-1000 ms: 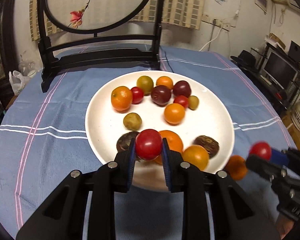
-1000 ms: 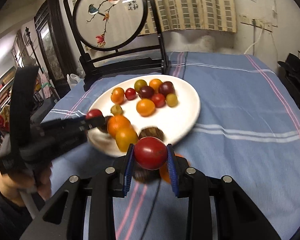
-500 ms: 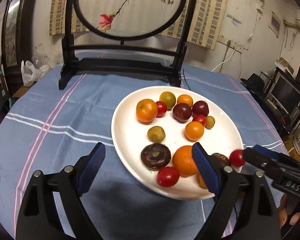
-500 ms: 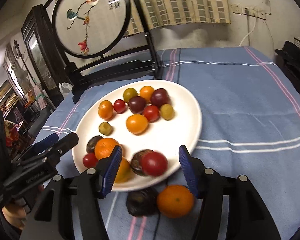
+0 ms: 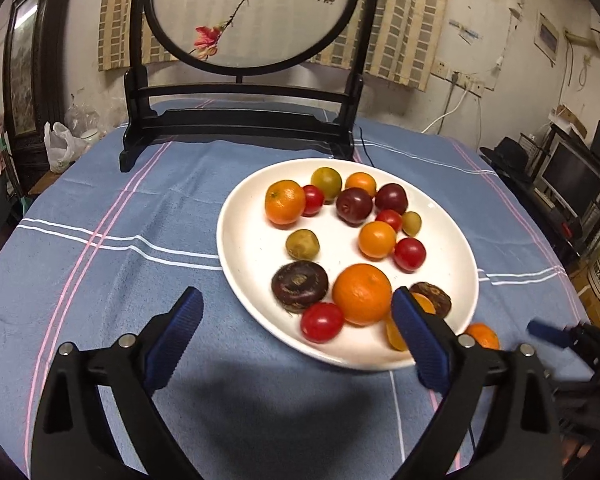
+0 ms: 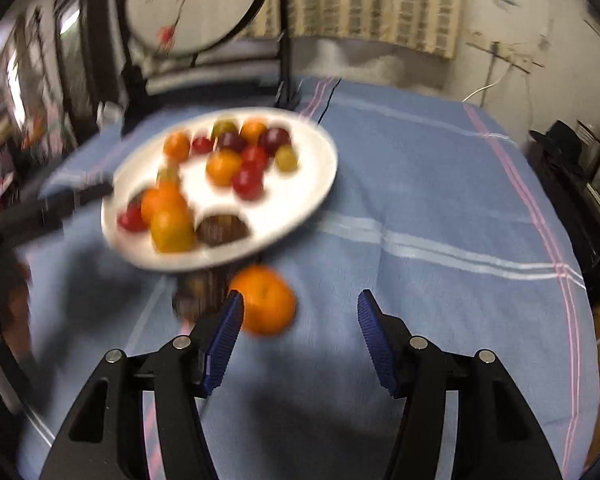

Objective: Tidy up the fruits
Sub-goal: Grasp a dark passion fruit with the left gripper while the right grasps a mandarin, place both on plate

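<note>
My left gripper (image 5: 296,334) opening empty over the white plate (image 5: 466,258), I'd centre my right gripper (image 6: 300,312), parted and empty, on the orange (image 6: 266,300) lying, blurred, apparently just outside the rim

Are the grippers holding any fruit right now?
No. The left gripper is opening over the white plate, with no fruit gripped. The right gripper is open beside an orange.

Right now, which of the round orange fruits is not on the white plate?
The orange fruit lying on the blue cloth just past the round white plate's near rim; every other orange one sits on the plate.
</note>
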A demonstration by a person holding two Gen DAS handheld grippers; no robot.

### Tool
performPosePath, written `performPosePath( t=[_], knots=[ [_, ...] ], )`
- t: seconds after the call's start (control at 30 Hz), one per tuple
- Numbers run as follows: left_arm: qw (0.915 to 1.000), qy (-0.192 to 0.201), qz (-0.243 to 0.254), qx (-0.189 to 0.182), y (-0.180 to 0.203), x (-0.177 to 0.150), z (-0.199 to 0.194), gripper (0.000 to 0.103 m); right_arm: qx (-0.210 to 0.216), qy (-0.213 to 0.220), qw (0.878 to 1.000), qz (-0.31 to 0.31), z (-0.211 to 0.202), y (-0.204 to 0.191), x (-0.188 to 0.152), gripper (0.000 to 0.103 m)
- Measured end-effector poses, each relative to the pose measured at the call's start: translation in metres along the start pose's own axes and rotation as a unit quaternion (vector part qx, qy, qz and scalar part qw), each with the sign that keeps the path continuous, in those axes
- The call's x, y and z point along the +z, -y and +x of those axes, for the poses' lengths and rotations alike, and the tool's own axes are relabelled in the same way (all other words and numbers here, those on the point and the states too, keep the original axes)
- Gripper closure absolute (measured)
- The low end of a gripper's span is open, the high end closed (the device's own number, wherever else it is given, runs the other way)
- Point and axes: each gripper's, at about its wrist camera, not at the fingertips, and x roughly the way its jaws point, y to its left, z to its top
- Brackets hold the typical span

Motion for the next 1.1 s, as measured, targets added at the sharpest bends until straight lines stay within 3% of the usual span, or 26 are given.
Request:
performPosePath(
  t=[0.17,0.53,0.6,0.63,0.9,1.1],
  knots=[
    [0.9998,-0.007,0.014,-0.01,0.008,-0.007,-0.005,0.006,-0.003,-0.03,0.999,-0.018,0.018,-0.005,-0.014,0.045],
    [0.9988,-0.036,0.026,-0.021,0.012,-0.016,0.0,0.006,0.021,-0.018,0.999,-0.025,0.038,-0.017,0.007,0.046],
    [0.9989,-0.037,0.023,-0.02,0.011,-0.016,0.001,0.006,0.03,-0.016,0.999,-0.024,0.041,-0.017,0.011,0.049],
    [0.9988,-0.038,0.023,-0.019,0.01,-0.016,0.002,0.006,0.048,-0.016,0.999,-0.018,0.041,-0.015,0.012,0.059],
    [0.9978,-0.043,0.039,-0.032,0.02,-0.02,-0.001,0.006,0.057,0.0,0.998,0.025,0.024,-0.003,0.003,0.062],
    [0.9917,-0.06,0.088,-0.072,0.05,-0.038,-0.004,0.006,0.039,0.013,0.997,0.07,0.0,0.022,-0.012,0.062]
  ],
)
